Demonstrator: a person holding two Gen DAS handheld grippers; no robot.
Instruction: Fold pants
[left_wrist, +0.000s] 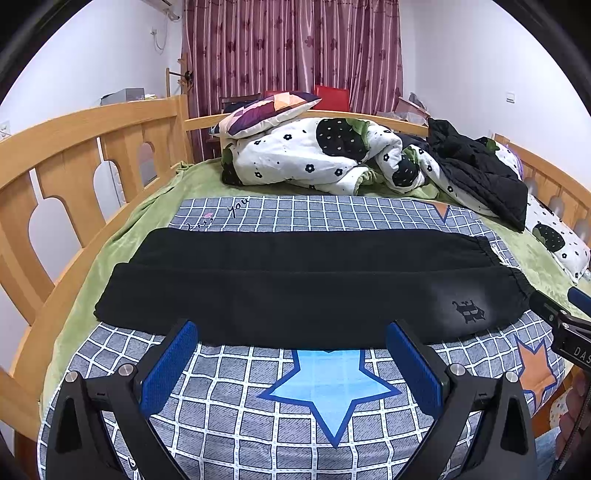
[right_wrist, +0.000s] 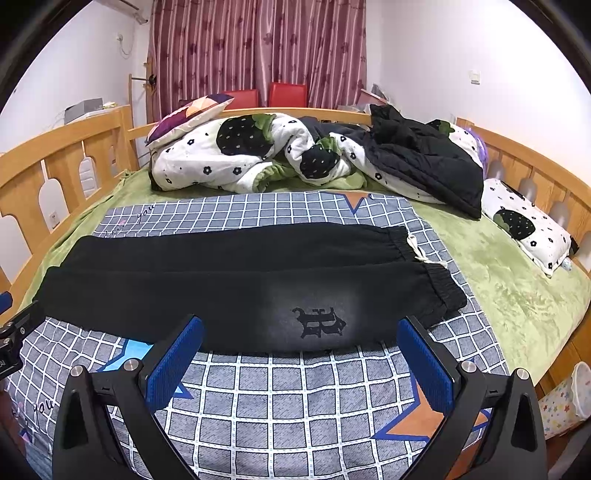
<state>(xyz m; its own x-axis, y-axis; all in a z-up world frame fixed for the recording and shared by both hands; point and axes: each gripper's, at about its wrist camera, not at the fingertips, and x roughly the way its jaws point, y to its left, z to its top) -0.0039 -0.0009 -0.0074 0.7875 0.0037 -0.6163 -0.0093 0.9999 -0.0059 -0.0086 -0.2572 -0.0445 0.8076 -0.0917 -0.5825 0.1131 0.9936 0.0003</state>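
Black pants (left_wrist: 295, 280) laid flat and lengthwise across a grid-patterned quilt (left_wrist: 258, 406), one leg folded over the other, cuffs toward 9 o'clock and elastic waistband toward 3 o'clock. Dark gothic logo (right_wrist: 319, 323) printed on a faded patch of the near leg, close to the waistband end. White drawstring (right_wrist: 419, 251) trailing off the waistband at 2 o'clock in the right wrist view. Quilt printed with a light blue star (left_wrist: 328, 384) and an orange star (right_wrist: 424, 413), spread over a green blanket (right_wrist: 517, 295).

Left gripper (left_wrist: 291, 363) at 6 o'clock in its own view, blue fingers (left_wrist: 170, 369) wide apart, tips just at the near edge of the pants, holding nothing. Right gripper (right_wrist: 301, 363) likewise at 6 o'clock in its view, blue pads (right_wrist: 175, 365) spread wide and empty, tips near the pants' near edge, on either side of the logo.

Beyond the pants, toward 12 o'clock, a crumpled white floral duvet (left_wrist: 314, 155) with a patchwork pillow (left_wrist: 266, 112) on top. Black jacket (right_wrist: 424, 162) heaped at 1 o'clock. Wooden bed rail (left_wrist: 92, 147) around the mattress, striped maroon curtain (right_wrist: 258, 48) behind, and red chairs (right_wrist: 286, 94) just below it.
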